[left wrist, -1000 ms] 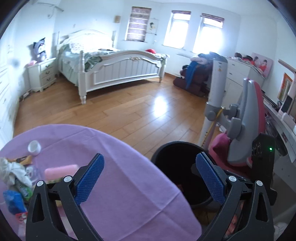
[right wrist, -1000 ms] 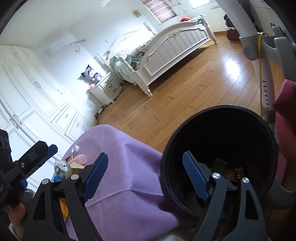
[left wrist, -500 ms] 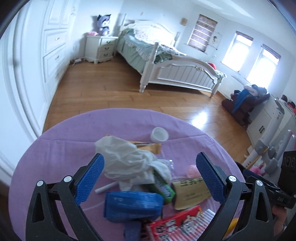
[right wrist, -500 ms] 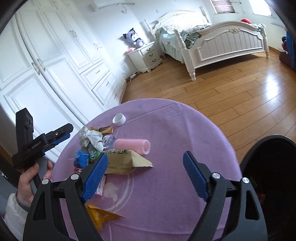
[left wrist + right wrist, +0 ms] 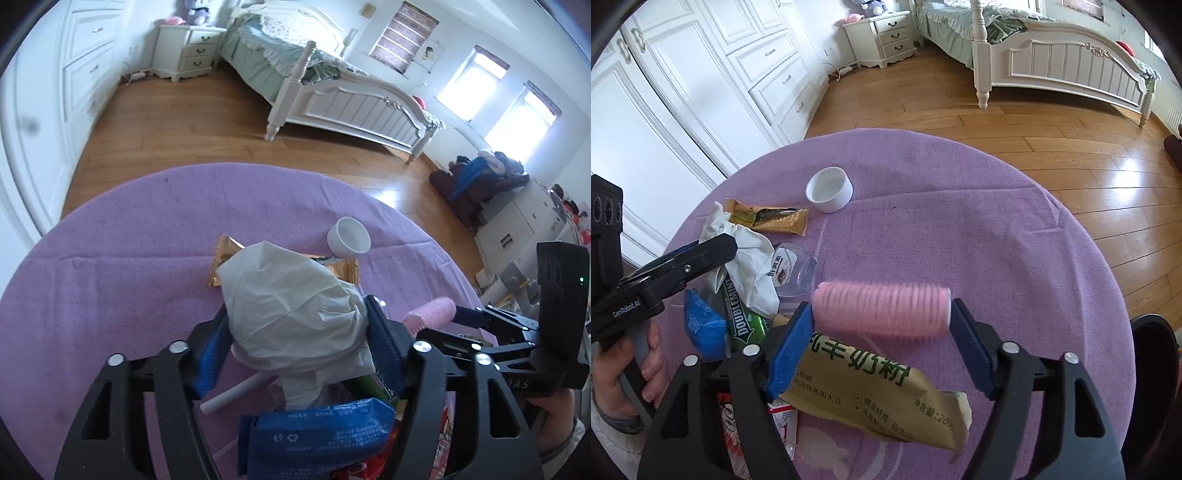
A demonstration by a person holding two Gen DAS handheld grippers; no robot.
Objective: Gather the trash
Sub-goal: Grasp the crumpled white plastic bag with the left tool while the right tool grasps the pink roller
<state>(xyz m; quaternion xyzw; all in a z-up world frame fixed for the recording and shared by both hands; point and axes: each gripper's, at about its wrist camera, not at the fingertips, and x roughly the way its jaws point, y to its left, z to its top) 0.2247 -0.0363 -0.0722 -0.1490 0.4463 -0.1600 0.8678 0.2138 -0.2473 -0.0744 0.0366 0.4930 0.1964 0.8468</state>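
A round table under a purple cloth [image 5: 110,266] [image 5: 960,221] carries a pile of trash. My left gripper [image 5: 295,332] is shut on a crumpled white tissue [image 5: 291,302], which also shows in the right wrist view [image 5: 750,258]. My right gripper [image 5: 881,332] is shut on a pink ribbed roller [image 5: 881,310], held by its two ends; it also shows in the left wrist view [image 5: 430,312]. Around them lie a gold wrapper [image 5: 766,219], a white cap [image 5: 829,189] [image 5: 348,236], a blue packet [image 5: 317,435], a green gum pack [image 5: 744,317] and a tan pouch [image 5: 871,391].
A black bin's rim [image 5: 1154,354] shows at the table's right edge. A clear plastic case [image 5: 792,271] and a red-and-white wrapper [image 5: 738,424] lie in the pile. Behind are a wood floor, a white bed [image 5: 332,96], a nightstand [image 5: 184,51] and wardrobes [image 5: 701,92].
Both grippers moved down into the trash pile and closed. The left one closed on the tissue and the right one on the pink roller; half a second ago both were open.
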